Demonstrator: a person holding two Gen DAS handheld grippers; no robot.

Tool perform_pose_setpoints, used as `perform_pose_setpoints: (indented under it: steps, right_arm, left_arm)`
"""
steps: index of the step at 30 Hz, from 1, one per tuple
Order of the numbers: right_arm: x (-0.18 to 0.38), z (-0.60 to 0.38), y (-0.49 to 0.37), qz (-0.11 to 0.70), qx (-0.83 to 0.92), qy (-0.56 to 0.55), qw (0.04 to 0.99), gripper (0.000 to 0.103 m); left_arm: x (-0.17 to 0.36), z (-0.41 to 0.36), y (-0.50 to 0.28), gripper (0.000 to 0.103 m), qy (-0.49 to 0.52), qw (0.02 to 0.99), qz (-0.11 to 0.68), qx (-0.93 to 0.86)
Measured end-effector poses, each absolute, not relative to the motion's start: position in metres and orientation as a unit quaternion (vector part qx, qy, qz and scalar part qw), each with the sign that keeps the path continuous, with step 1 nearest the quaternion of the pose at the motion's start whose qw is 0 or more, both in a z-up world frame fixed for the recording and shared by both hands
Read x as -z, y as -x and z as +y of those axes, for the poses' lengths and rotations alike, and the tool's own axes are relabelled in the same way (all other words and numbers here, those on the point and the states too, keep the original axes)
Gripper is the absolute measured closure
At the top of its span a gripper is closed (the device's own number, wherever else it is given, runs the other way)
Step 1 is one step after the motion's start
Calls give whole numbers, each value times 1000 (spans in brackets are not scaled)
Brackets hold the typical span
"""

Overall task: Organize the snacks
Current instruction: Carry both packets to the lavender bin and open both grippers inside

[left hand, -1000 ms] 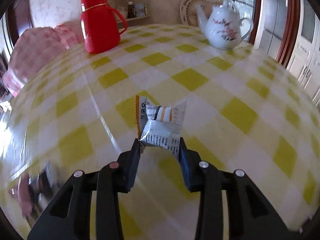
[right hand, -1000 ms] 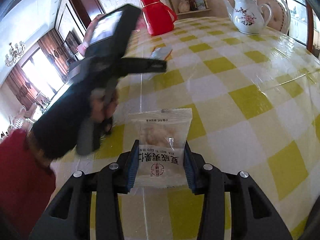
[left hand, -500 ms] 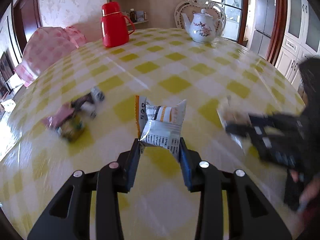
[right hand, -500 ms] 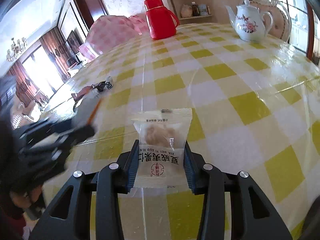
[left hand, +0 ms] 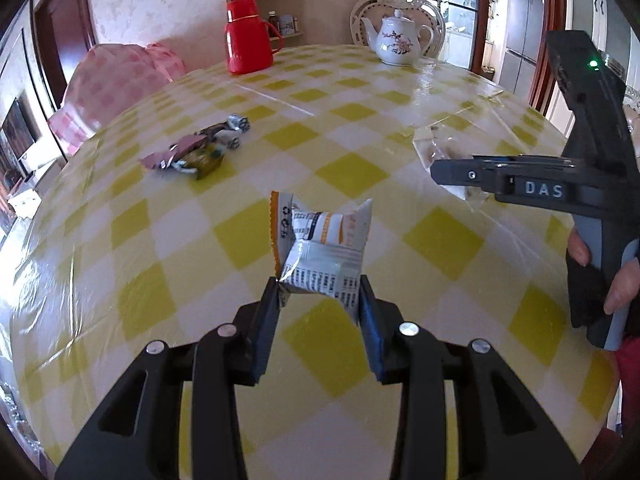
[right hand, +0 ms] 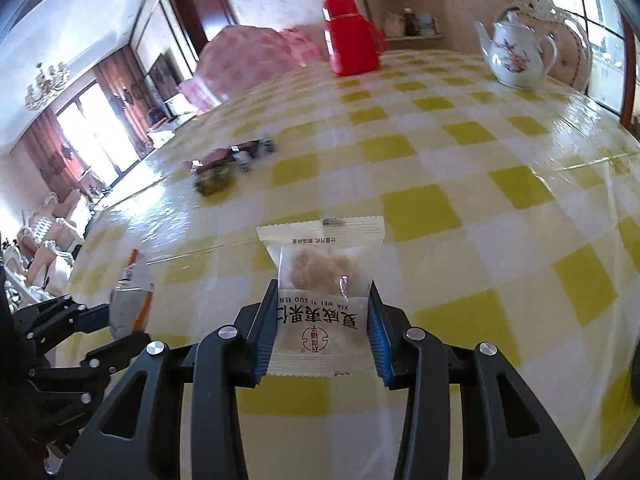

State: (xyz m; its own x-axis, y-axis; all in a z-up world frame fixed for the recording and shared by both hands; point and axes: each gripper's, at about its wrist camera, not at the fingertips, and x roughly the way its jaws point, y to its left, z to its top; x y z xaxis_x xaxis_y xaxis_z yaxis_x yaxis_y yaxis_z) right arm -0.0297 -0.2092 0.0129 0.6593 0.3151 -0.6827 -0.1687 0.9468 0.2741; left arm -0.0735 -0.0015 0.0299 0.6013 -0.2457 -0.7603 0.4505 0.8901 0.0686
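Both tongs are clamped: our left gripper [left hand: 319,300] pinches a crumpled packet [left hand: 326,250], our right gripper [right hand: 322,322] a nut packet [right hand: 322,280]. Either thin wrapper may slip out before we reach the snack pile [left hand: 200,148], apparently near the table's [left hand: 460,248] left edge.

Bench [left hand: 352,176] centre lies bare and passable. Obstacles: snack pile [left hand: 200,148] toward the left edge; red flask [left hand: 246,36] and teapot [left hand: 398,42] at the far edge, well apart.

Yellow-wht check tablecloth [left hand: 352,176], red flask [left hand: 246,38]
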Motion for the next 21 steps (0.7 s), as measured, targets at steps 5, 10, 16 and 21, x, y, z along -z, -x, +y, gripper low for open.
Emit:
perform_pose_setpoints:
  steps: [5, 10, 16, 21]
  right_arm:
    - [-16, -178, 46, 389, -155, -86, 904, 62]
    - [-15, -149, 60, 394, -177, -69, 899, 62]
    - [-17, -111, 79, 395, -207, -46, 894, 62]
    - [-20, -74, 95, 393, -237, -22, 888, 62]
  left_arm:
    - [-29, 20, 86, 65, -122, 890, 399, 185]
    - [-27, 45, 98, 64, -111, 893, 402, 168]
    - [-25, 78, 118, 64, -102, 898, 403, 147]
    - [-26, 101, 136, 64, -96, 902, 399, 134]
